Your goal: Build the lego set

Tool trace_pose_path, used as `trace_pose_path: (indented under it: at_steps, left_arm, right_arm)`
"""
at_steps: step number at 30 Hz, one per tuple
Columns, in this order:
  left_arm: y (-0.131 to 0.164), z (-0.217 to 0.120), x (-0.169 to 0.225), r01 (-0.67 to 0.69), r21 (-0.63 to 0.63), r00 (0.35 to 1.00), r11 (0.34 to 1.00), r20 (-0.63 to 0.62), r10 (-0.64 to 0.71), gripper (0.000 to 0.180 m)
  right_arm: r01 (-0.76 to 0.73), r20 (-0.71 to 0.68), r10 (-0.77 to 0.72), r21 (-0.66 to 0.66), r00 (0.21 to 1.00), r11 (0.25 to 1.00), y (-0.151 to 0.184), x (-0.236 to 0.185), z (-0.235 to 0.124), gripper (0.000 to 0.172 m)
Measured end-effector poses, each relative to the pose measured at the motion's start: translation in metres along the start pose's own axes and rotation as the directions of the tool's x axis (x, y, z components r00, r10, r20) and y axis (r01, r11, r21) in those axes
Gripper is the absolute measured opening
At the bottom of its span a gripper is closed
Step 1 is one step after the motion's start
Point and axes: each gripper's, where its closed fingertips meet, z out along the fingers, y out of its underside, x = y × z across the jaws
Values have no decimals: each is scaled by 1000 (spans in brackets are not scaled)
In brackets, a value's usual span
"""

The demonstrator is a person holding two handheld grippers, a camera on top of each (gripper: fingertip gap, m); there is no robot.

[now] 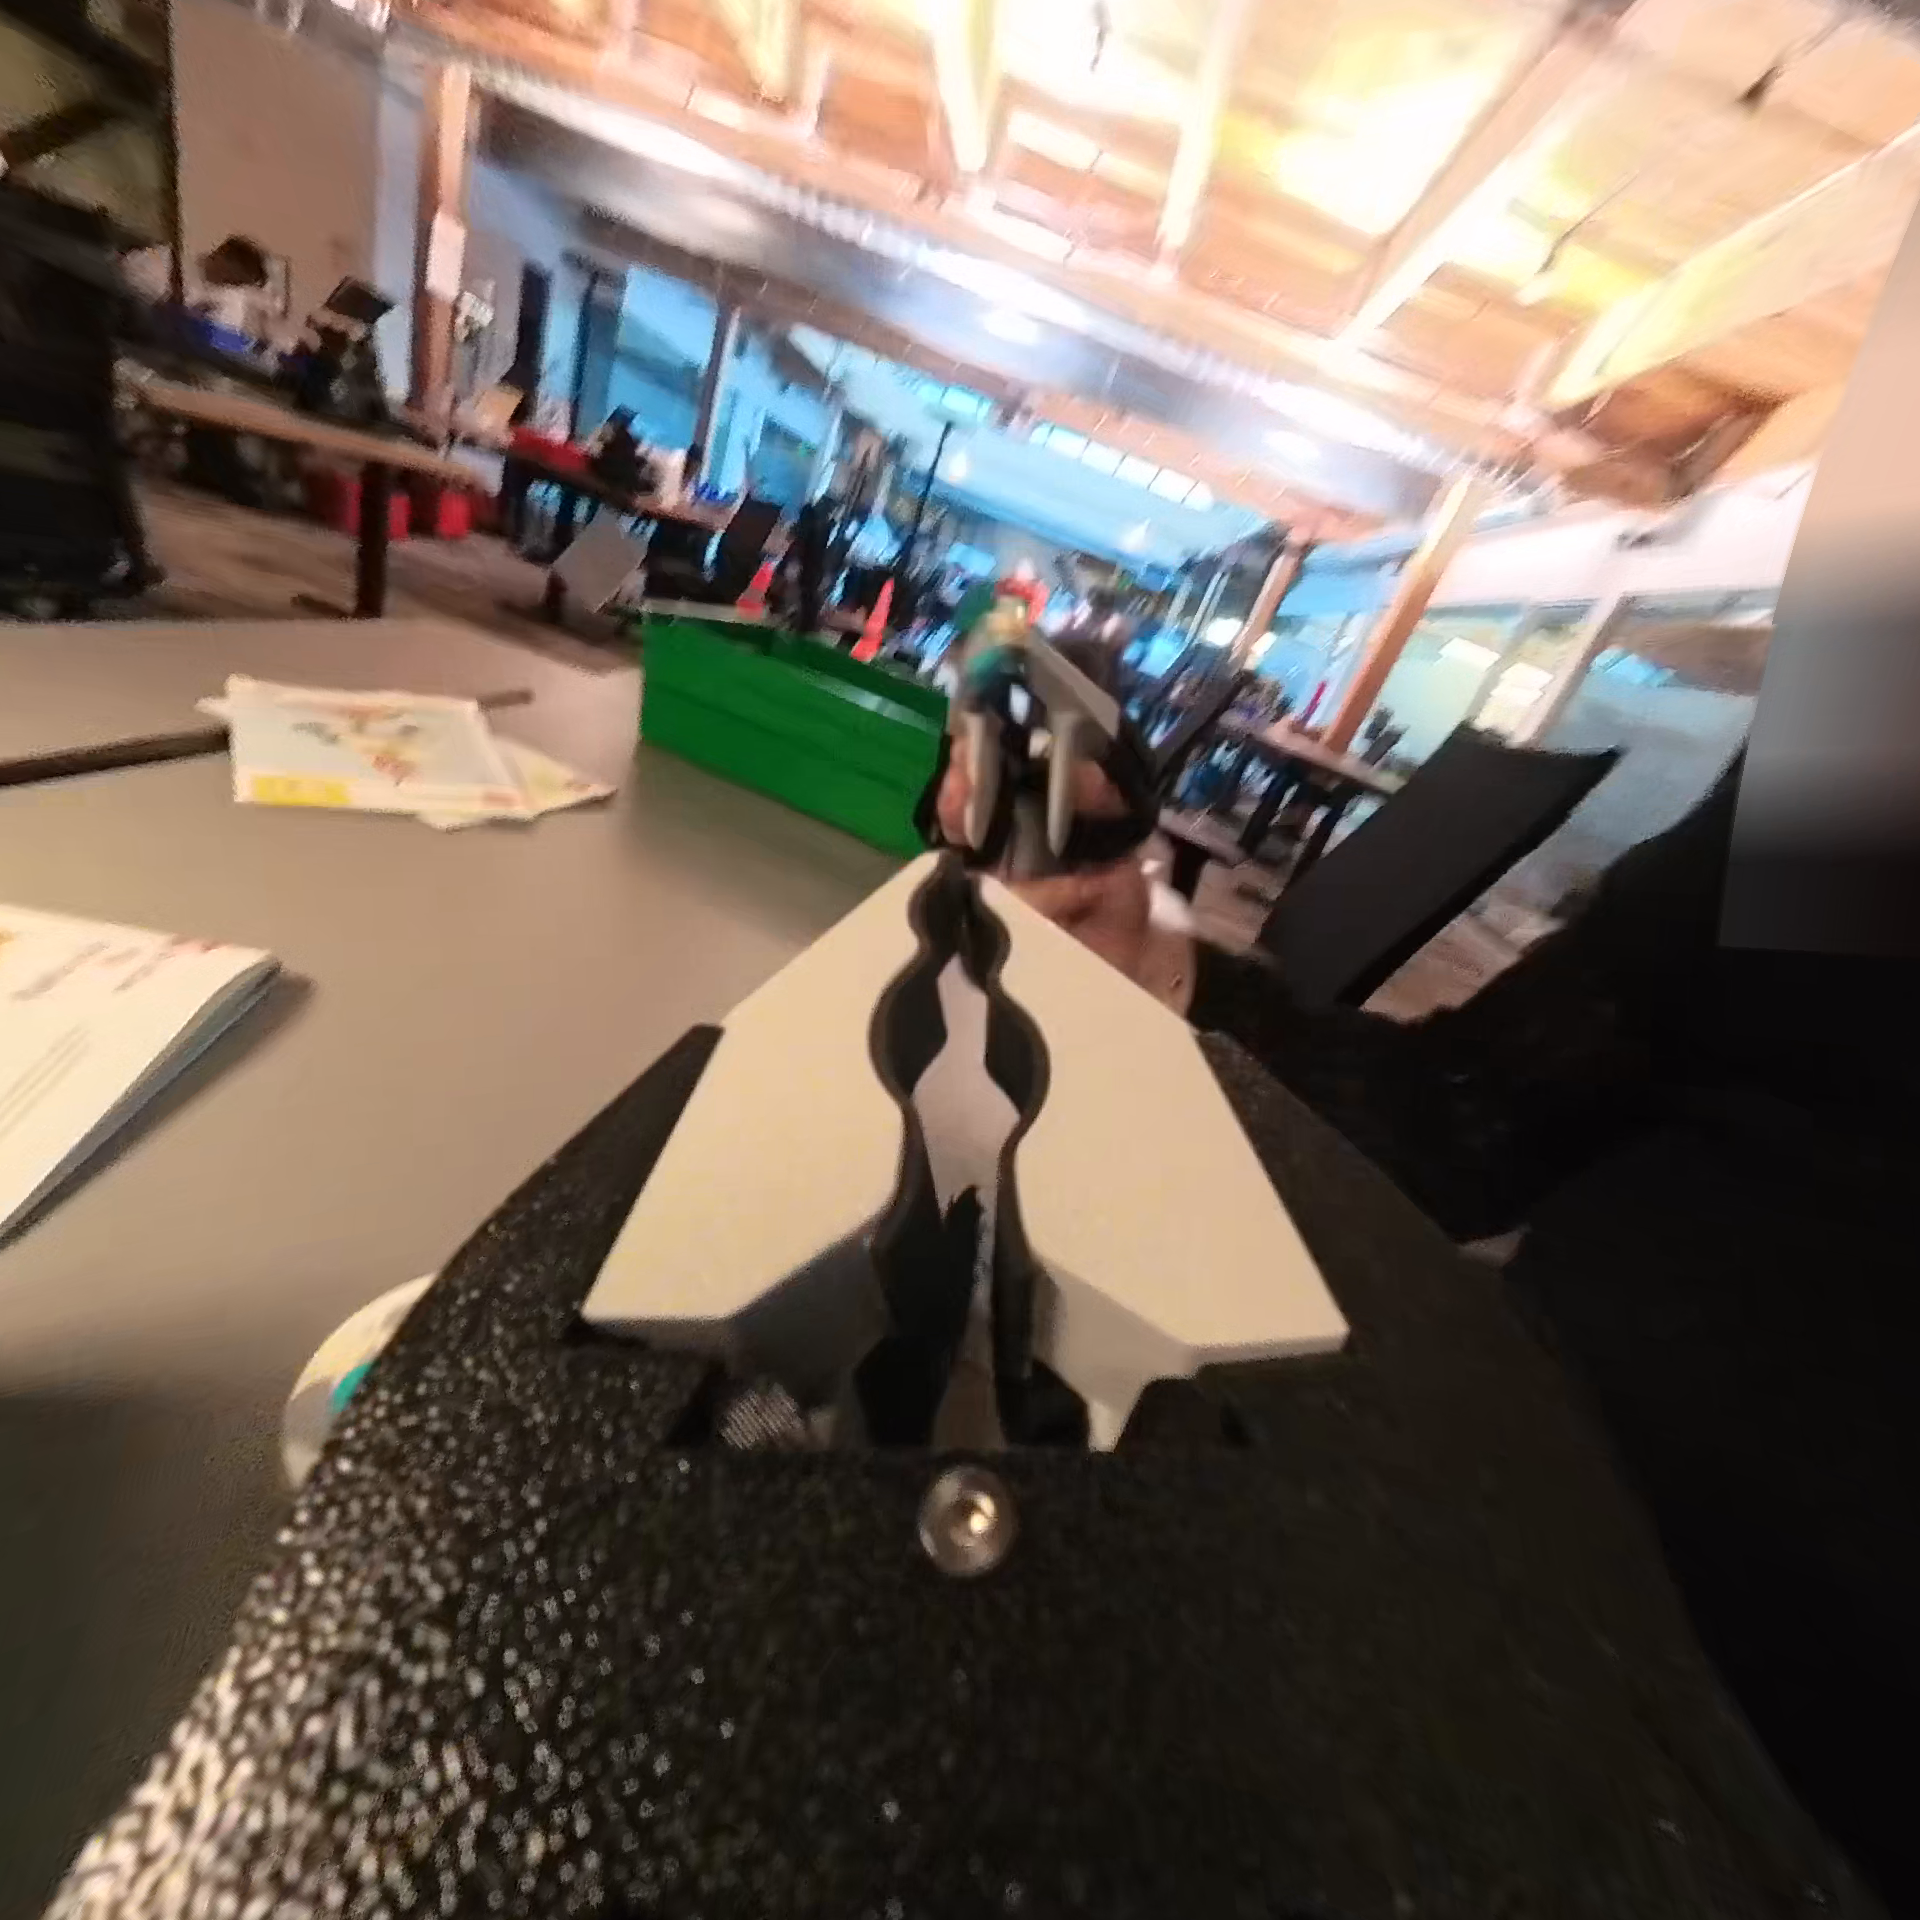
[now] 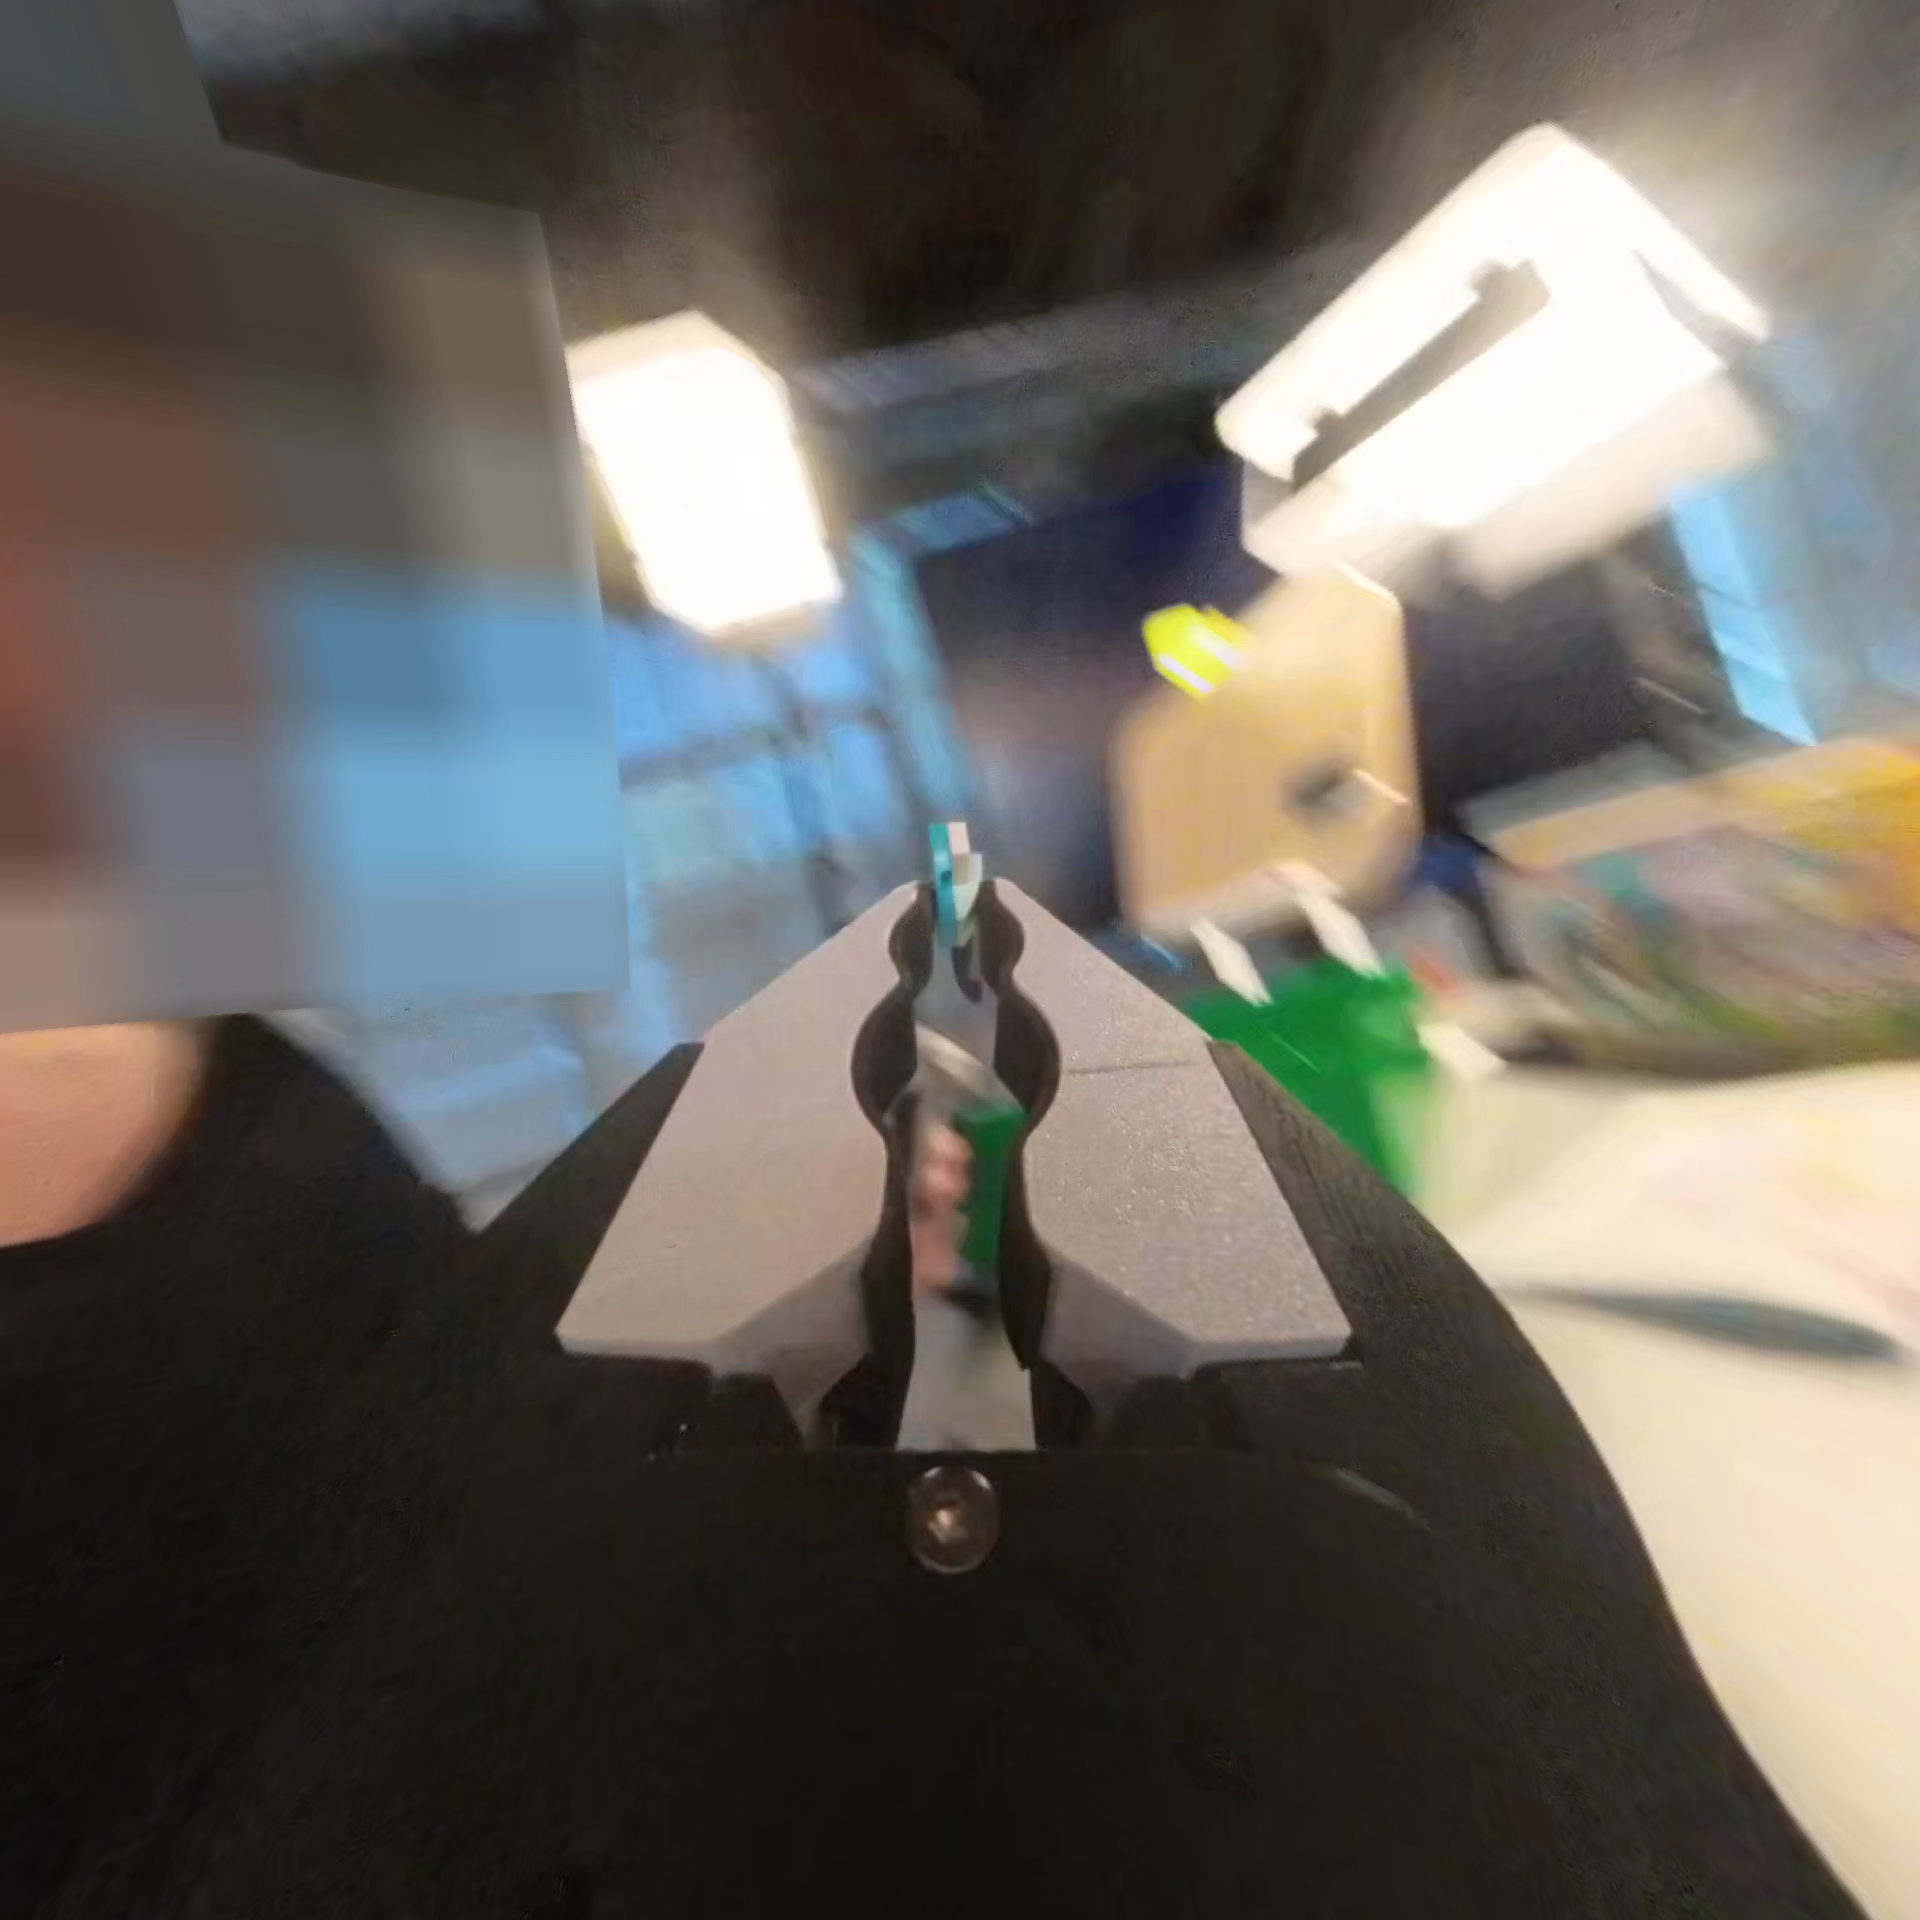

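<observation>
The right gripper is clamped on a small teal-and-white piece, which pokes up past its fingertips; both pads press its sides. In the left wrist view that gripper shows farther off, held up beside a green bin, with a small multicoloured thing at its top, too blurred to make out. The left gripper is clenched, tips meeting with nothing between them. It hangs over a grey table. Booklets lie left of the bin, another booklet nearer at the left edge.
</observation>
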Motion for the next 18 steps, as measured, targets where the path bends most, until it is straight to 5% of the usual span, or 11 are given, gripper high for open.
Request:
trace_pose_path:
  at_steps: [4, 8, 14, 18]
  left_arm:
    - [45, 12, -21, -54, -215, 985, 975, 146, 86, 3]
    - [64, 12, -36, -113, -315, 959, 942, 213, 186, 0]
    - [69, 11, -45, -242, -346, 912, 906, 238, 335, 0]
    - [58, 9, -55, -428, -327, 799, 842, 299, 522, 9]
  right_arm:
    - [-204, -279, 105, -355, 955, 912, 60, 52, -18, 6]
    - [-447, -491, 191, -481, 850, 754, 111, 77, -44, 6]
    - [-312, -555, -143, -640, 819, 702, 127, 103, -64, 20]
    - [-199, -496, -238, -675, 835, 711, 121, 103, -56, 36]
